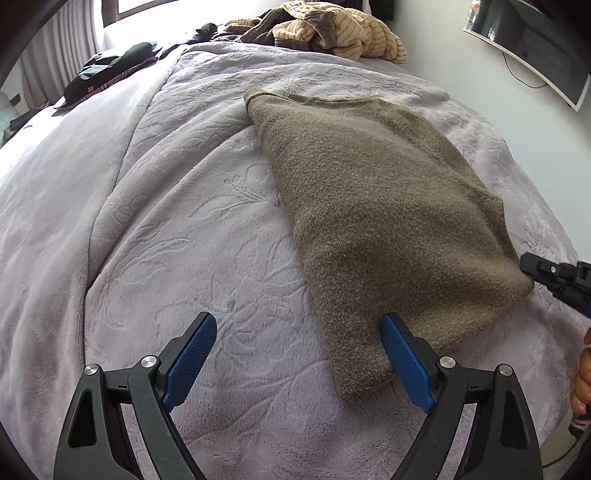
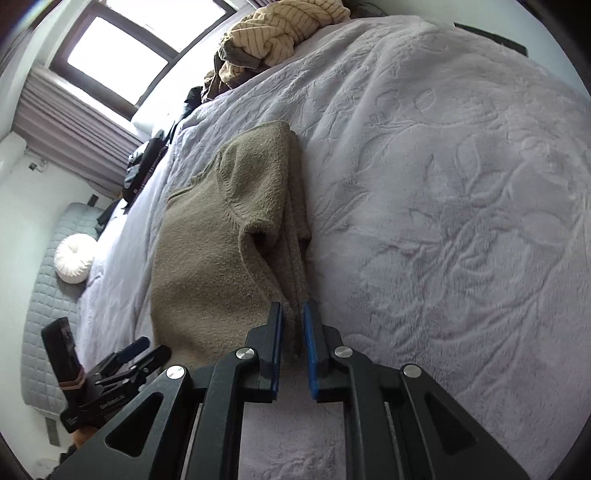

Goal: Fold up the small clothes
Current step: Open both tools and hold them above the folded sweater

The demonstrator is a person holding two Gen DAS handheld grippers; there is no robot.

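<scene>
A brown knit sweater [image 1: 373, 206] lies partly folded on the lilac bedspread [image 1: 166, 221]. My left gripper [image 1: 299, 332] is open just above the bed, its right finger [image 1: 402, 358] at the sweater's near corner, its left finger over bare bedspread. My right gripper [image 2: 293, 314] is shut on the sweater's [image 2: 207, 258] near right edge, where folded layers and a sleeve bunch up. The right gripper's tip also shows at the right edge of the left wrist view [image 1: 543, 271], touching the sweater's corner. The left gripper shows low on the left of the right wrist view [image 2: 133, 354].
A heap of beige striped and brown clothes [image 1: 332, 33] lies at the far end of the bed. Dark clothes [image 1: 110, 70] lie at the far left edge. A monitor [image 1: 532, 40] hangs on the right wall. A grey bench with a white cushion [image 2: 74, 264] stands beside the bed.
</scene>
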